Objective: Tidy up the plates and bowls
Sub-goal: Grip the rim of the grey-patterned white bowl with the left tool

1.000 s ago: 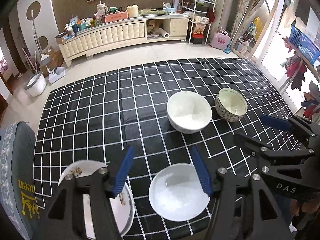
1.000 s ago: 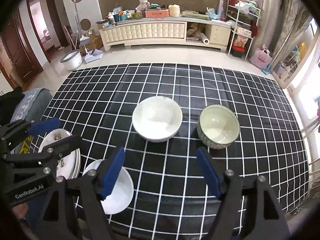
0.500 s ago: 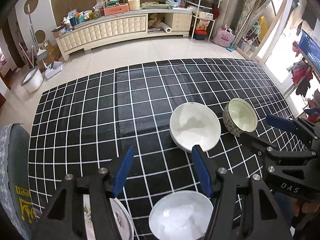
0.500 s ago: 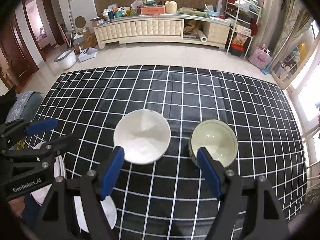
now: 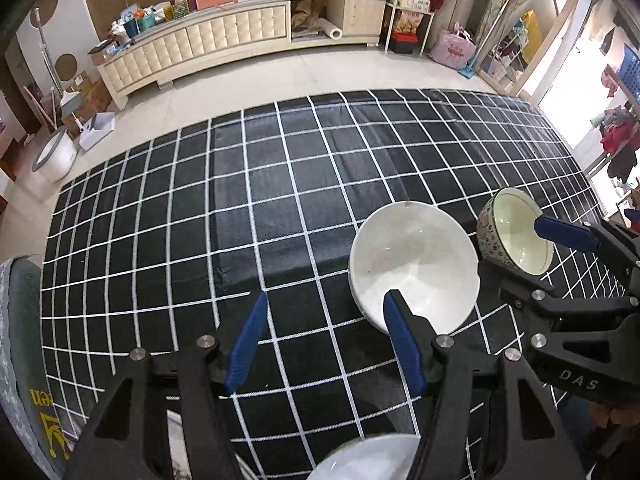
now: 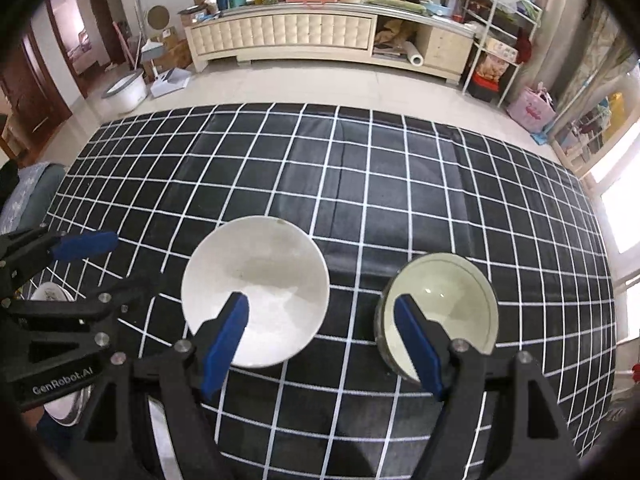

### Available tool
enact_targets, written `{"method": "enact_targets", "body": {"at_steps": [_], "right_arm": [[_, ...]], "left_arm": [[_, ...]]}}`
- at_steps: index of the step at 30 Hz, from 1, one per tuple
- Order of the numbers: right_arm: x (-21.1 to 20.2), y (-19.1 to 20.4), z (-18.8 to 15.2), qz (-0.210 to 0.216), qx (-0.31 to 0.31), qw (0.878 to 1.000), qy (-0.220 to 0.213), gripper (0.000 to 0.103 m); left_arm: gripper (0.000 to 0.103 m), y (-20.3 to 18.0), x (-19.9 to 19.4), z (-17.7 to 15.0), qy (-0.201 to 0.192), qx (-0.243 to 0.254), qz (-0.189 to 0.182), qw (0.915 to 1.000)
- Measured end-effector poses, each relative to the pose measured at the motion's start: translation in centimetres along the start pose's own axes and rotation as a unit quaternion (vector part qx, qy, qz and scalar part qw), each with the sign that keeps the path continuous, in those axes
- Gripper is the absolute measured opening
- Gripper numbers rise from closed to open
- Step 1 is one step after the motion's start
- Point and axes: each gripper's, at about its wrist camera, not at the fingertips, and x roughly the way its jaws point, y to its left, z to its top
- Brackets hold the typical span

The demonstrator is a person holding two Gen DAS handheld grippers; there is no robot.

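A large white bowl [image 5: 414,268] [image 6: 256,280] and a smaller patterned bowl [image 5: 516,236] [image 6: 448,304] with a pale inside stand side by side on the black checked tablecloth [image 5: 280,200]. My left gripper [image 5: 326,312] is open and empty above the cloth, its right fingertip over the white bowl's near rim. My right gripper [image 6: 320,312] is open and empty too. It straddles the gap between the bowls, one fingertip over each. Another white bowl [image 5: 368,456] shows at the bottom edge of the left wrist view.
Stacked patterned plates [image 6: 52,292] lie at the table's near left, partly hidden behind the left gripper. A grey chair [image 5: 20,340] stands at the left edge. Beyond the table are a tiled floor and a long cream cabinet [image 6: 280,36].
Both grippers have moved forward and down toward the two bowls, which now look larger and nearer. The near white bowl and the plates have slid to the bottom edge. Jaw openings are unchanged.
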Motion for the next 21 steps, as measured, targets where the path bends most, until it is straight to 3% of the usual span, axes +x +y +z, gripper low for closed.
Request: {"method": "enact_targets", "body": {"at_steps": [6, 10, 17, 19, 21], "right_arm": [[1.5, -0.2, 0.4, 0.002, -0.006, 1.000, 0.004, 0.078], [2.2, -0.1, 0.5, 0.011, -0.012, 1.000, 0.010, 0.064], [3.9, -0.1, 0.4, 0.027, -0.015, 0.999, 0.028, 0.050], [4.1, 0.0, 0.4, 0.024, -0.017, 0.999, 0.029, 0.049], [4.3, 0.2, 0.3, 0.013, -0.027, 0.999, 0.028, 0.045]], "left_arm": [[0.057, -0.2, 1.8, 0.4, 0.010, 0.014, 0.002, 0.9998], [0.057, 0.0, 2.8, 0.7, 0.018, 0.017, 0.006, 0.9997], [0.045, -0.7, 4.1, 0.8, 0.026, 0.036, 0.000, 0.9990], [0.034, -0.8, 4.7, 0.9, 0.034, 0.038, -0.003, 0.9987], [0.033, -1.1, 5.2, 1.0, 0.039, 0.041, -0.007, 0.9984]]}}
